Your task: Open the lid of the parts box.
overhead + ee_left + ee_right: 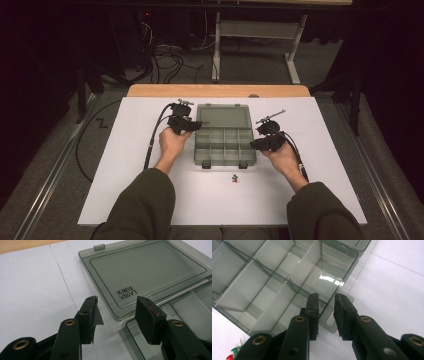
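A clear grey organiser box [224, 145] is lying open in the middle of the white table [125, 190], its flat lid [223, 116] folded back on the far side and its divided tray sitting nearer the person; the left gripper [192, 125] is hovering at the box's far left corner, where lid and tray are meeting, and in the left gripper view its jaws are standing well apart, released, with the lid's corner [117, 312] lying below the gap and neither pad pressing on it; the right gripper [326, 305] is sitting at the tray's right side, its jaws standing either side of the tray's thin right wall [325, 306] with a narrow gap; whether the pads are actually clamping the wall I cannot tell; a few small coloured pieces [234, 178] are lying on the table just near of the tray.
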A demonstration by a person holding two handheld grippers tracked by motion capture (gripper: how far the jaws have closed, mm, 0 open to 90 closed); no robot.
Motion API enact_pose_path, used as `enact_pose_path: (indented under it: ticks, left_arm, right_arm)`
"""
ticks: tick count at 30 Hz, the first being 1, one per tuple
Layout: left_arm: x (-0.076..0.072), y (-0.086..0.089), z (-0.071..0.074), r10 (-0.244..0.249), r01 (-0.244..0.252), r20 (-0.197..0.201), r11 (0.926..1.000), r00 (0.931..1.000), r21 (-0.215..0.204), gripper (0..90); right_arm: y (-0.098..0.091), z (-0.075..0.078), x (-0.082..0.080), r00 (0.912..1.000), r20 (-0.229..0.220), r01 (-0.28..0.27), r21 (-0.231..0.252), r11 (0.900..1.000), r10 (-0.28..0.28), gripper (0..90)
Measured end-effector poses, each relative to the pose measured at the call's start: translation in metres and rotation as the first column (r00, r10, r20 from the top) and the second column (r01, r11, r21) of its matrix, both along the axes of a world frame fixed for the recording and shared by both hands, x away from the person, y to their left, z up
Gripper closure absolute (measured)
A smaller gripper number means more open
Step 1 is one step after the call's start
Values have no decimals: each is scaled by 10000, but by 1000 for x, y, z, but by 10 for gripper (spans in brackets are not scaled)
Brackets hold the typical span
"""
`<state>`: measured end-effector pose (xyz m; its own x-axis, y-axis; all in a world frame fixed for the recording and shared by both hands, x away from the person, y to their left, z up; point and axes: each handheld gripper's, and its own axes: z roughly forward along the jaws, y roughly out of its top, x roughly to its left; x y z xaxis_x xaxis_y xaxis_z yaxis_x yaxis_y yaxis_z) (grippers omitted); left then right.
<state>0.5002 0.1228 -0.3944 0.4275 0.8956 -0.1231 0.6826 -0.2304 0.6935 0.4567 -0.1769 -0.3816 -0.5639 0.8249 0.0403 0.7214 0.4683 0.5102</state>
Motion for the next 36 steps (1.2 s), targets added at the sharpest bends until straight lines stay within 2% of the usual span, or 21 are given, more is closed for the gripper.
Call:
enact_pose_path:
  ticks: [4,9,13,20,23,25,29,31,32,33,36]
  left_arm:
    - [-4,0,4,-198,199,-42,9998,9998,52,486]
    - [-8,1,9,-399,399,7,9992,9992,9,456]
    - [-14,1,13,-599,599,20,9980,9982,180,432]
    - [-26,2,24,-892,879,336,9954,9954,387,400]
    - [-36,1,26,-801,755,801,9954,9936,583,399]
    - [-40,2,26,-802,744,939,9952,9923,633,398]
    - [-46,4,29,-912,857,879,9943,9919,641,390]
    - [-51,6,31,-886,841,1112,9955,9898,439,390]
    - [-54,7,32,-892,856,1161,9957,9892,354,390]
    - [-56,8,32,-901,870,1203,9957,9886,305,389]
    - [-63,12,34,-898,877,1336,9959,9870,215,390]
  right_arm:
    - [0,0,-1,10000,44,-49,-50,10000,49,755]
    - [-1,-1,0,10000,37,-66,167,9998,65,725]
    - [-1,0,-2,9999,96,-96,219,9997,94,698]
    - [-4,4,-6,9991,420,-90,493,9987,70,643]
    - [-6,7,-10,9979,647,-97,632,9980,56,618]
    - [-7,9,-12,9977,665,-147,634,9979,105,611]
    - [-8,11,-15,9965,813,-267,692,9972,210,602]
    - [-9,13,-18,9952,944,-335,778,9964,261,593]
    - [-9,13,-18,9952,944,-335,778,9964,261,593]
    - [-10,14,-21,9923,1204,-406,902,9951,296,585]
    - [-11,14,-24,9909,1322,-393,926,9949,268,578]
